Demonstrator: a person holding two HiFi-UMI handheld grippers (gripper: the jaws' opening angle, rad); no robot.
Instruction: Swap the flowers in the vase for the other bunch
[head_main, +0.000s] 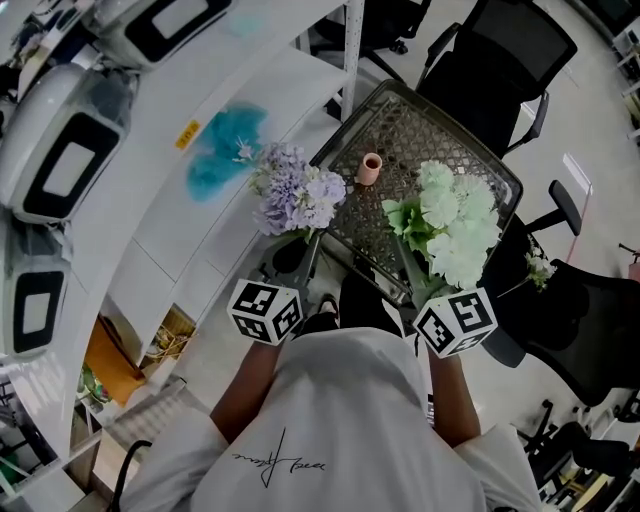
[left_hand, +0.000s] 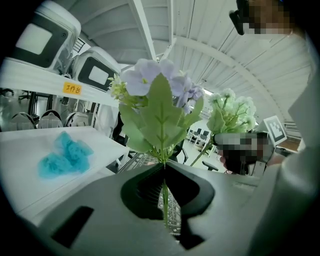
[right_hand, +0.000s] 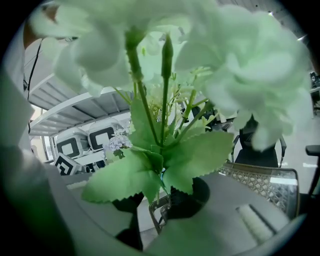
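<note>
A small pink vase stands upright on the metal mesh table, with nothing in it. My left gripper is shut on the thin stem of the purple flower bunch, held up left of the vase; the same purple flower bunch rises from the jaws of that left gripper. My right gripper is shut on the stems of the white-green flower bunch, right of the vase. In the right gripper view the white-green flower bunch fills the picture and its leaves hide the right gripper.
A white table on the left carries a blue fluffy thing. White machines stand at the far left. Black office chairs surround the mesh table at the back and right. A shelf with clutter lies lower left.
</note>
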